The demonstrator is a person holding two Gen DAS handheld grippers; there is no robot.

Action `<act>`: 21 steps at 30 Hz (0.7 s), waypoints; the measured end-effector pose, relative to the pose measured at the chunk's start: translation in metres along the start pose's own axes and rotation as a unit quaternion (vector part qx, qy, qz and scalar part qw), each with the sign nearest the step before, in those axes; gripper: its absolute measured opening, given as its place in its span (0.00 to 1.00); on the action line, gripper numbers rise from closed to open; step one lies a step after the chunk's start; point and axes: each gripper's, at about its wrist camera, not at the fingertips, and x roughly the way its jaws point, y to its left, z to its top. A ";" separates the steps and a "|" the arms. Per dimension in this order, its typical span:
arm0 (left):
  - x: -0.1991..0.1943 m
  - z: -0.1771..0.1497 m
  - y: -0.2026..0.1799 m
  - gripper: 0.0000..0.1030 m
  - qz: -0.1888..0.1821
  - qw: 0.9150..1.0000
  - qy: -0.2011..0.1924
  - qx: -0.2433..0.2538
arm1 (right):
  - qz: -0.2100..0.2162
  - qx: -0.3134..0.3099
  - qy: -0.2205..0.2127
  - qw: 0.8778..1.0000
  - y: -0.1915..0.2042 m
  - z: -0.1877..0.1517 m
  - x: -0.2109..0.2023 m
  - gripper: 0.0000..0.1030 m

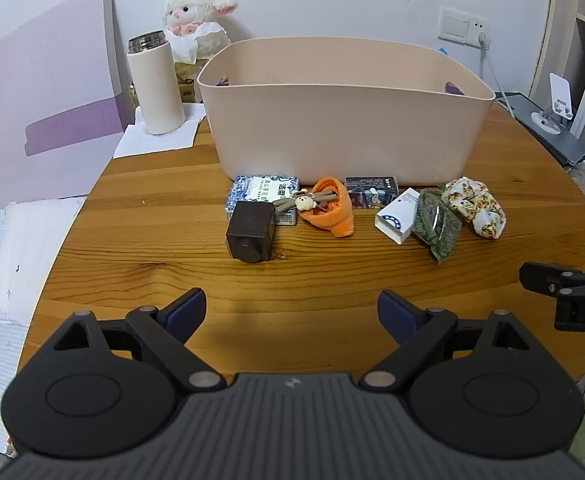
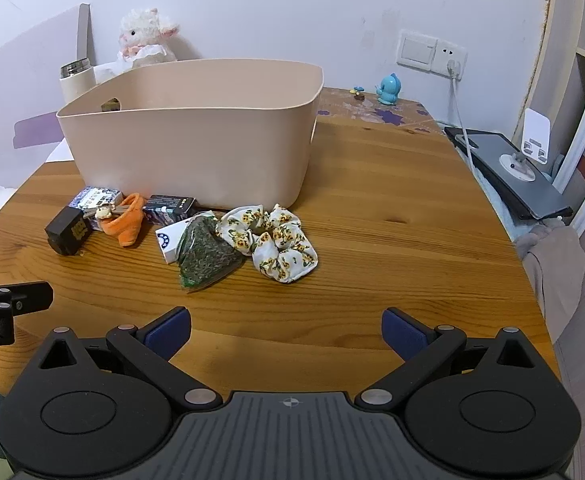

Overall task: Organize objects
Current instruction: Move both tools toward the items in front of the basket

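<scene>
A beige plastic bin (image 1: 344, 132) (image 2: 196, 148) stands on the round wooden table (image 1: 172, 264) (image 2: 392, 232). In front of it lie a dark cube (image 1: 250, 232) (image 2: 68, 232), a blue-white box (image 1: 260, 192) (image 2: 96, 198), an orange cloth with a small plush keychain (image 1: 326, 210) (image 2: 126, 220), a dark card box (image 1: 370, 192) (image 2: 168, 206), a white box (image 1: 398, 216) (image 2: 168, 242), a green packet (image 1: 436, 226) (image 2: 206, 256) and a floral scrunchie (image 1: 474, 206) (image 2: 272, 240). My left gripper (image 1: 292, 314) and right gripper (image 2: 286, 334) are open and empty, near the table's front.
A white thermos (image 1: 156, 84) (image 2: 74, 80) and a plush lamb (image 1: 196, 16) (image 2: 146, 34) stand behind the bin at left. A grey laptop with a phone stand (image 2: 512, 172) lies at the right. A blue figurine (image 2: 388, 90) stands at the back.
</scene>
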 end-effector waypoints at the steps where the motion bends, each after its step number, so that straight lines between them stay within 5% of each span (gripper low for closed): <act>1: 0.003 0.001 0.001 0.91 0.001 1.000 0.002 -0.001 | 0.000 -0.001 0.001 1.000 0.000 0.001 0.002 1.00; 21: 0.050 0.016 0.016 0.91 0.014 1.000 0.014 -0.019 | -0.014 -0.011 0.029 0.999 -0.002 0.013 0.046 1.00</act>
